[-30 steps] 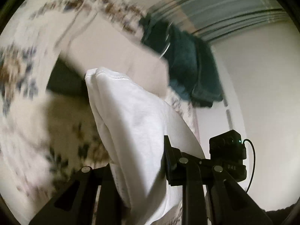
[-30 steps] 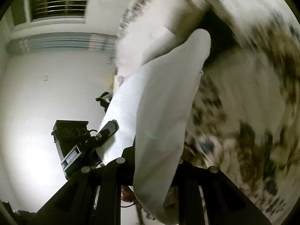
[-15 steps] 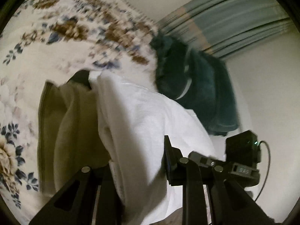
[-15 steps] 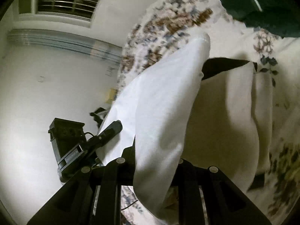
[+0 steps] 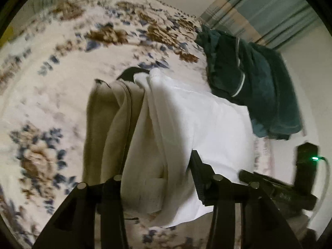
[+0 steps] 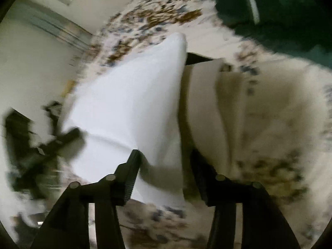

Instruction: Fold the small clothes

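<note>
A folded white garment (image 5: 186,124) lies over a folded beige garment (image 5: 103,128) on the floral bedspread (image 5: 51,83). My left gripper (image 5: 155,186) straddles one end of the white garment; its jaws are opening and the cloth sags loose between the fingers. In the right wrist view the white garment (image 6: 134,103) runs between the fingers of my right gripper (image 6: 164,166), whose jaws are also opening, and the pads stand off the cloth. The beige garment (image 6: 211,108) lies just to its right. This view is motion-blurred.
A dark green garment (image 5: 249,83) lies heaped on the bed beyond the white one, also at the top right (image 6: 280,10). A black corner of cloth (image 5: 132,72) peeks from under the beige garment. A curtain (image 5: 259,10) and a pale wall stand behind the bed.
Both grippers swung across and tipped down, bringing the white garment onto the beige one. Both pairs of jaws have widened, and the cloth now hangs slack between them.
</note>
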A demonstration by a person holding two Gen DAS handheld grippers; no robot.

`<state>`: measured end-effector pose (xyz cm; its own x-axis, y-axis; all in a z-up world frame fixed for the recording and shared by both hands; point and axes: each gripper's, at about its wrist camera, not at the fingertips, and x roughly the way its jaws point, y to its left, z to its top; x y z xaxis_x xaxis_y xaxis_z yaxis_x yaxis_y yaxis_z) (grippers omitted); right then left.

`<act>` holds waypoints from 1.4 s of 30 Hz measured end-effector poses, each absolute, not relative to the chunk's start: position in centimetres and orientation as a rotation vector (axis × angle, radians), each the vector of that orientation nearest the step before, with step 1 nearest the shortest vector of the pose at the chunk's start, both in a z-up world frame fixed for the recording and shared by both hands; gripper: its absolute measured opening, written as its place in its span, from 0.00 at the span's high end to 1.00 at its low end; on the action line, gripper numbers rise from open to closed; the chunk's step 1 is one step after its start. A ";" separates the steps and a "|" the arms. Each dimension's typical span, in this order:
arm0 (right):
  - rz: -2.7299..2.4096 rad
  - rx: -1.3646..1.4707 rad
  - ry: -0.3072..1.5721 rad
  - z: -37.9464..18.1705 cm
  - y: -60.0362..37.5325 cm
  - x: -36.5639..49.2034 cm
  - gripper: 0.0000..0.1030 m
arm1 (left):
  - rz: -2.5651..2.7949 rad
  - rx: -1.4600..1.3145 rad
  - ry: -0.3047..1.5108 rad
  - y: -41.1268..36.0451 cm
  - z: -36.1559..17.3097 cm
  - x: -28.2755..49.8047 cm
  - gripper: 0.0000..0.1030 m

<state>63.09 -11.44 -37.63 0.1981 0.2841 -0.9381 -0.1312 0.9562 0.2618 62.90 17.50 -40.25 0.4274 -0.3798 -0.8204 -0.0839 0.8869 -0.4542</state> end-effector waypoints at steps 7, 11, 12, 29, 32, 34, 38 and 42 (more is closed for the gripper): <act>0.057 -0.070 1.280 -34.6 -11.3 59.8 0.00 | -0.047 -0.234 1.128 14.4 -39.3 60.9 0.00; -0.004 -0.117 1.246 -32.7 -11.7 58.1 0.00 | 0.015 -0.169 1.133 14.1 -38.7 58.9 0.00; -0.012 -0.124 1.234 -32.0 -11.6 57.6 0.00 | 0.018 -0.173 1.126 14.1 -38.2 58.1 0.00; -0.045 -0.109 0.964 -10.4 -12.6 40.2 0.00 | 0.100 -0.102 0.882 10.1 -18.9 41.3 0.00; -0.058 -0.113 0.901 -6.4 -13.2 36.0 0.00 | 0.098 -0.093 0.847 9.6 -16.2 38.1 0.00; -0.062 -0.116 0.867 -3.8 -13.5 33.2 0.00 | 0.103 -0.084 0.825 9.2 -14.7 35.9 0.00; -0.050 -0.132 0.813 -0.1 -13.9 28.1 0.00 | 0.119 -0.077 0.783 8.9 -12.4 32.3 0.00; -0.041 -0.122 0.785 2.4 -14.5 24.2 0.00 | 0.114 -0.079 0.759 8.5 -10.4 29.5 0.00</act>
<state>24.18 -14.49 2.36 0.7070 -0.0819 -0.7025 -0.0091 0.9921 -0.1247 29.52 8.53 -10.37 0.7197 0.0748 -0.6902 -0.1319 0.9908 -0.0302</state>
